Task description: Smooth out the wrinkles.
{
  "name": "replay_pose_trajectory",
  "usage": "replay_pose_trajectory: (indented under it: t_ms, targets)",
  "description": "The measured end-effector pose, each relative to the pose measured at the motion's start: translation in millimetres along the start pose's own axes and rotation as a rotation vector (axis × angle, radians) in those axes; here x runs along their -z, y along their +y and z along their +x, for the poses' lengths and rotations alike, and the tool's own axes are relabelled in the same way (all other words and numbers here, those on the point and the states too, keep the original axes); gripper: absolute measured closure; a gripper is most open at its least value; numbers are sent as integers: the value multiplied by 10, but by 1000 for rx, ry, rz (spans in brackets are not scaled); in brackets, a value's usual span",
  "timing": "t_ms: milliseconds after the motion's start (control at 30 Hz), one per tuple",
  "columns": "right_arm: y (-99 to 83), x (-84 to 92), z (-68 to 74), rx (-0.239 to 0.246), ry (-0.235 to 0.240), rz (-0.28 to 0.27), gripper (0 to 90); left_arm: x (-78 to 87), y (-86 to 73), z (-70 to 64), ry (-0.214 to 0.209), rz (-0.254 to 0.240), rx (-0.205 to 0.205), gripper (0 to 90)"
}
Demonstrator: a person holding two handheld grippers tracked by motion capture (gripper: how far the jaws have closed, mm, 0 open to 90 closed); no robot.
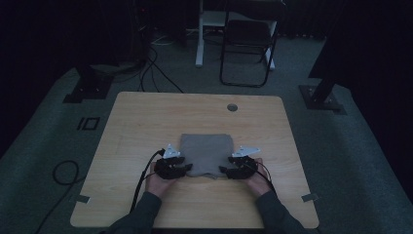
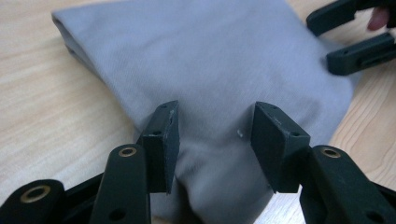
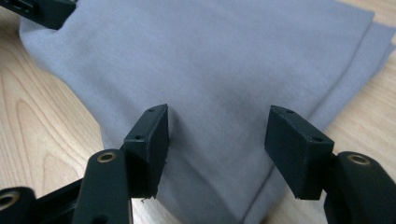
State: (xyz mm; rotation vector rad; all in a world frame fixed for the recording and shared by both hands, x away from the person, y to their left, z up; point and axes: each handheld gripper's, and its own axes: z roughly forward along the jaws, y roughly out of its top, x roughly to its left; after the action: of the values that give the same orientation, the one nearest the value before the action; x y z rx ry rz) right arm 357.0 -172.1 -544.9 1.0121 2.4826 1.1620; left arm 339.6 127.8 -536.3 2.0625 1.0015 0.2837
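Folded grey cloth flat on wooden surface, approx. centre, nearer person's edge. Left gripper at near-left corner, right gripper at near-right corner. Both w/ jaws apart, cloth lying between and under pads, not pinched. 2 hands behind, low on surface.

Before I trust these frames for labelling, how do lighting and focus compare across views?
High view: dim, room nearly black, folded grey cloth small but legible. Left gripper view: bright, cloth slightly soft. Right gripper view: bright, weave blurred, table grain clear.
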Motion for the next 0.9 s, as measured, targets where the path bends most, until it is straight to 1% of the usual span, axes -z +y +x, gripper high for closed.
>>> replay_pose_trajectory:
  t_ms: [133, 200, 267, 467, 533, 633, 733, 900]
  targets:
    - [-39, 10, -7, 2, -4, 19, 404, -24, -43, -25, 3, 16, -8, 514]
    - [-58, 12, -9, 13, -17, 32, 408, -32, -70, -22, -13, 17, 4, 512]
    - [-77, 16, -7, 16, -26, 36, 412, -37, -94, -20, -19, 15, 7, 511]
    - [-100, 10, 14, 49, -50, 29, 420, -46, -120, -23, -16, 16, 2, 512]
    - [-98, 6, 10, 49, -56, 27, 430, -57, -122, -28, -9, 14, -5, 513]
    - [-94, -3, -2, 48, -62, 23, 434, -76, -123, -23, -2, 8, -4, 513]
    - [-67, -36, -60, 31, -75, 13, 447, -116, -93, 27, 17, -2, 5, 513]
    - [-14, -88, -130, 21, -87, 11, 450, -192, 2, 129, 53, -9, -10, 511]
